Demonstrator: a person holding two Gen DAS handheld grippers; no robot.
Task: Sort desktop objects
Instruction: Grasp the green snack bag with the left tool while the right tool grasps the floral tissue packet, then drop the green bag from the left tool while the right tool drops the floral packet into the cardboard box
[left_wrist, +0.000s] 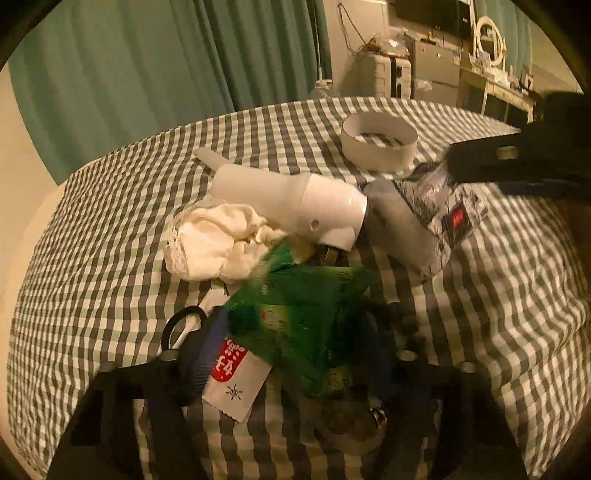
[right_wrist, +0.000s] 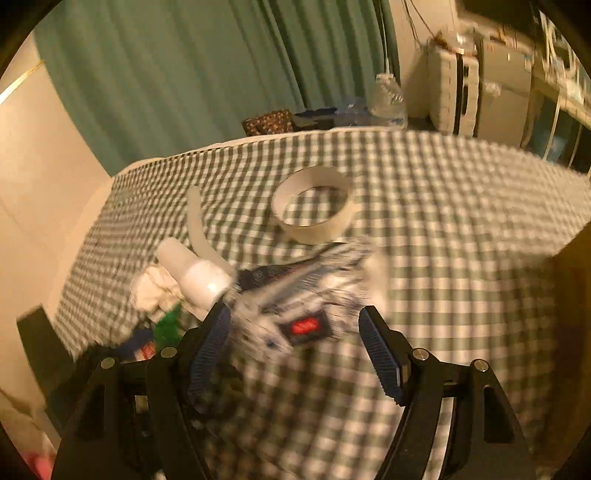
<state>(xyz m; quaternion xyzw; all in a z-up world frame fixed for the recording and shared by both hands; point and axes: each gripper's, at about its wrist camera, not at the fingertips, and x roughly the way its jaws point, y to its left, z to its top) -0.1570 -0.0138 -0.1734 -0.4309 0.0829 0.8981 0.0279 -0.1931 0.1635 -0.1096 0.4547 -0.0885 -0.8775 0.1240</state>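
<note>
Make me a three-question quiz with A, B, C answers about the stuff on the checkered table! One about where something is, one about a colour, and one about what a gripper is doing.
1. Where does the tape ring lie?
A. beyond the hair dryer
B. under the white cloth
C. on the floor

2. What colour is the bag in the left gripper?
A. pink
B. green
C. orange

3. How do the right gripper's fingers stand?
A. spread apart
B. shut on the tape ring
C. shut on the white cloth

Answers: 1 A, the ring sits farther back on the tablecloth than the dryer. 2 B, the crinkly bag is green. 3 A, a wide gap shows between them, around the patterned packet.
</note>
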